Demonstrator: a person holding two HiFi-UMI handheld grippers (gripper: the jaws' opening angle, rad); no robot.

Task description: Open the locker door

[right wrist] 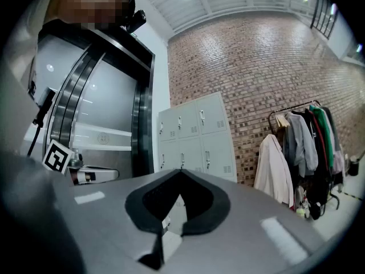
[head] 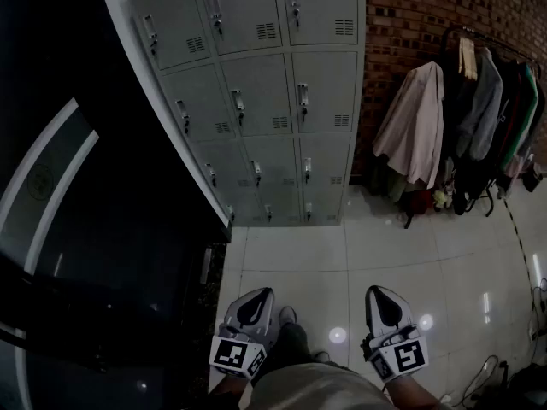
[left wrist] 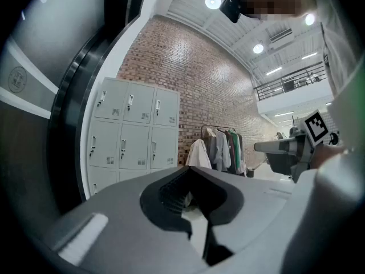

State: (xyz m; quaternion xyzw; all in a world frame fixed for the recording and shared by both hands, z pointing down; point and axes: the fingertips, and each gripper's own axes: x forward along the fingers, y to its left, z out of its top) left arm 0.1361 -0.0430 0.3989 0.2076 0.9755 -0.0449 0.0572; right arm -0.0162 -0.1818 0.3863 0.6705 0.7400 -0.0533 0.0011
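While I stand well back from the lockers (head: 256, 101), both claws sit low over the tiled floor (head: 393, 246), well apart from any door. My left claw (head: 259, 294) is pressed together with nothing in it. My right claw (head: 380, 291) is likewise pressed together and empty. Every locker door I can see is closed. Coats (head: 419, 118) hang on a rack against the brick wall (head: 410, 7), just right of the lockers.
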